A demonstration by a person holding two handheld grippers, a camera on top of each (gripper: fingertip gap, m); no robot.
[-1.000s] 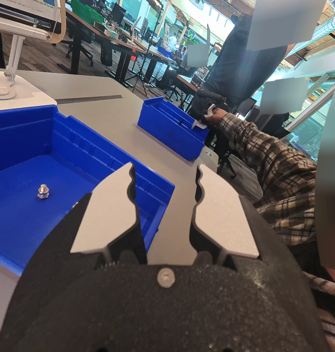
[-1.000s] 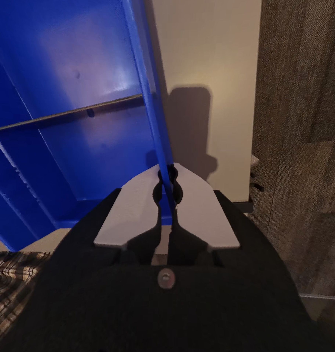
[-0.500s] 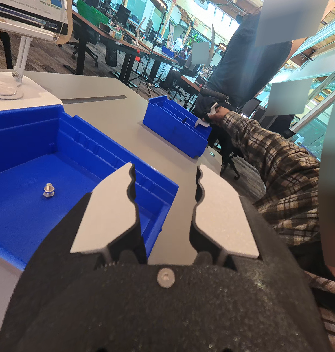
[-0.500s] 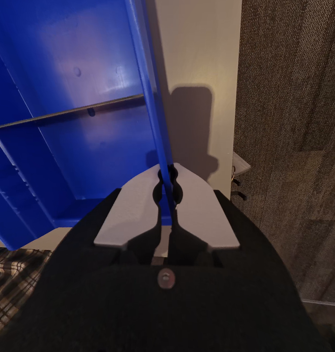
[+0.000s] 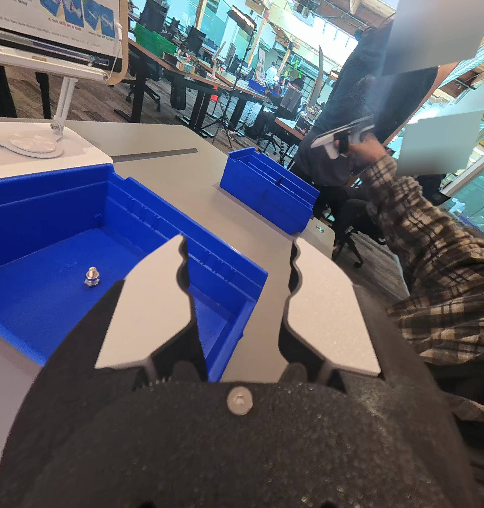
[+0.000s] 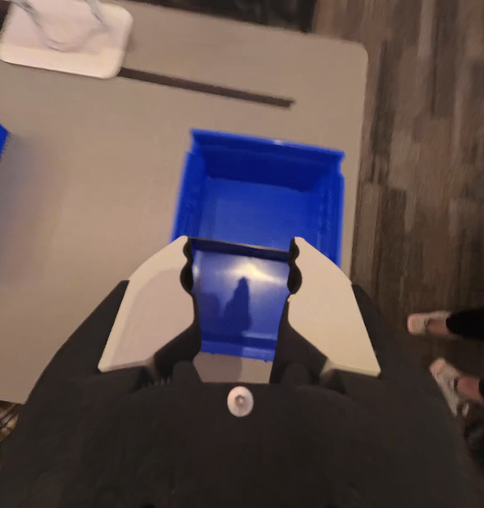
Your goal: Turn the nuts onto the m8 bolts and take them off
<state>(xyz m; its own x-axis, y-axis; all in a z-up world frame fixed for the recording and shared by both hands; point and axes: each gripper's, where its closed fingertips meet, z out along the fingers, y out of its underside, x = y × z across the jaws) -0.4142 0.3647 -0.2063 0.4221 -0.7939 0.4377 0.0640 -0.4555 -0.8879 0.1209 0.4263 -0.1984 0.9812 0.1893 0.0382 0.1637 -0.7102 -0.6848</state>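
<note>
A single bolt with a nut on it (image 5: 91,277) is standing on the floor of the large blue bin (image 5: 142,214), toward the left side of that bin, well apart from its walls. It is resting on its head, so its long axis is running vertically and the threaded shank is pointing up, with the nut sitting low on the shank near the head. No other hardware is showing in either view.

The left gripper (image 5: 237,264) is hanging released above the near right corner of that bin, its jaws spread wide and holding nothing; the bolt is lying off to its left, clear of the fingers. The right gripper (image 6: 238,261) is likewise spread and empty, hovering over the smaller blue bin (image 6: 331,203), which is sitting near the far right edge of the desk (image 5: 180,170). The black divider (image 6: 236,246) is crossing that bin between the fingertips. This view is blurred by motion, so fine detail inside the bin is not readable.

Being small, bare metal, the assembly is likely light, rigid and not fragile, but smooth and apt to slip or tip over when nudged. A sound hold would probably be one gripper pinching the head or lower shank across the flats to keep it upright, while the other is closing on opposite flats of the nut to twist it about the vertical axis.
</note>
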